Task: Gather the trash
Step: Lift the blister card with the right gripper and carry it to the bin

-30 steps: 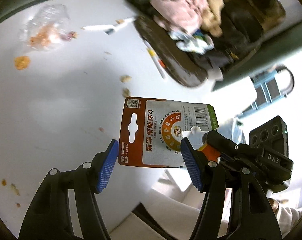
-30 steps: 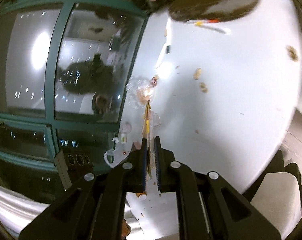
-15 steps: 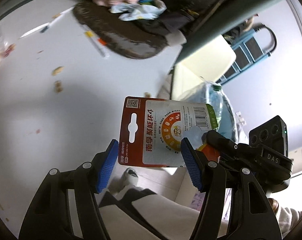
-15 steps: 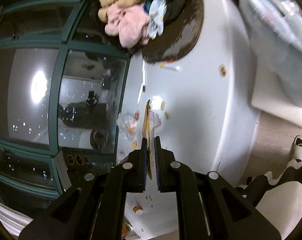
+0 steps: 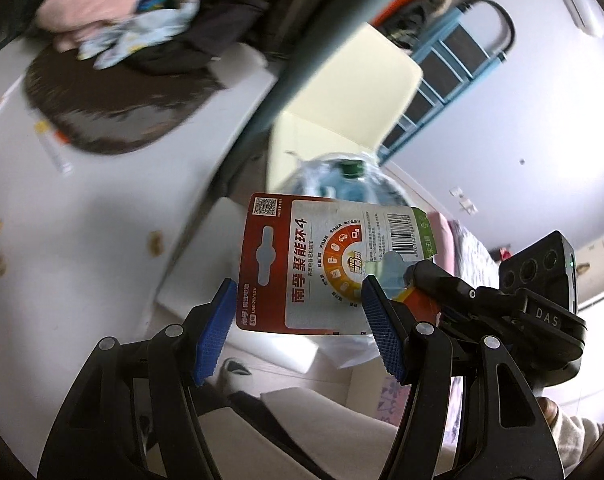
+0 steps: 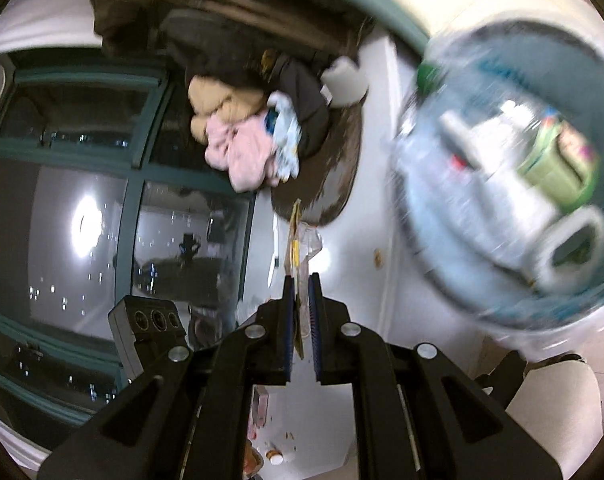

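A red-and-white battery card [image 5: 322,264] hangs in the air beyond the table's edge. My right gripper [image 5: 416,280] is shut on its right end. In the right wrist view the card [image 6: 296,240] shows edge-on between the closed pads of the right gripper [image 6: 301,280]. My left gripper [image 5: 299,280] stands wide. The card's left edge lies by its left pad [image 5: 222,320], and its right pad [image 5: 376,320] sits in front of the card, not pressing it. A clear trash bag [image 5: 342,176] on a blue rim lies just beyond the card. The bag [image 6: 502,200] is large and blurred in the right wrist view.
The white table [image 5: 82,220] carries crumbs, a brown mat [image 5: 114,112] and a clothes pile [image 5: 102,20]. A cream chair [image 5: 342,92] and blue step ladder [image 5: 454,64] stand behind the bag. Dark window panes [image 6: 82,220] line the table's far side. A person's pale trouser leg [image 5: 302,440] is below.
Both grippers have swung together, card unchanged between them, from over the table to past its edge. The trash bag has come into view and now looms large on the right.
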`<action>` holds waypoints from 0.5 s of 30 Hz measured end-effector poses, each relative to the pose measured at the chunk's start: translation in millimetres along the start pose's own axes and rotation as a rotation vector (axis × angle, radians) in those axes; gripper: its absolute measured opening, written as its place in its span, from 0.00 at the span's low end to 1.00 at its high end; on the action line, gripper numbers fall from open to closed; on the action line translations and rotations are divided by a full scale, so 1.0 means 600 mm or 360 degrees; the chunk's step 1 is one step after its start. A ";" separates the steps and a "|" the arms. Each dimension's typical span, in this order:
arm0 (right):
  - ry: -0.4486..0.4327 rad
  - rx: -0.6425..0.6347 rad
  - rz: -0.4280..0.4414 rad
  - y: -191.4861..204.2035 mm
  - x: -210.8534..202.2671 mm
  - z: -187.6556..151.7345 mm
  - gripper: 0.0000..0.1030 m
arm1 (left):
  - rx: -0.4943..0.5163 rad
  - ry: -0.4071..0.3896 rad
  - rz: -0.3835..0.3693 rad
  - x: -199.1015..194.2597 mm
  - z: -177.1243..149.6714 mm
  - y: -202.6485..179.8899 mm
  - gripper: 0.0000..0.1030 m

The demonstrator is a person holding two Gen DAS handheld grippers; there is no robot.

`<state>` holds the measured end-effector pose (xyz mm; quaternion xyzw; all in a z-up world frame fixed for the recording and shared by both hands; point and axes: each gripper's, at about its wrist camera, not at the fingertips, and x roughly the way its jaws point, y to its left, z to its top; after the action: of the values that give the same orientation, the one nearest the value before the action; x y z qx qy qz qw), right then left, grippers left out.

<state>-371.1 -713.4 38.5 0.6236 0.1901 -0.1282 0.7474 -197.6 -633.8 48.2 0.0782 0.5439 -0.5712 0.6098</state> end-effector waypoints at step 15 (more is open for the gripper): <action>-0.0288 0.0174 -0.0089 -0.080 -0.129 0.041 0.09 | 0.0237 0.0204 -0.0148 0.129 0.030 -0.129 0.59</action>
<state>-457.8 -750.2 34.4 0.6437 0.1319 -0.2149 0.7226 -266.4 -720.1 37.9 0.1343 0.5408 -0.6315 0.5392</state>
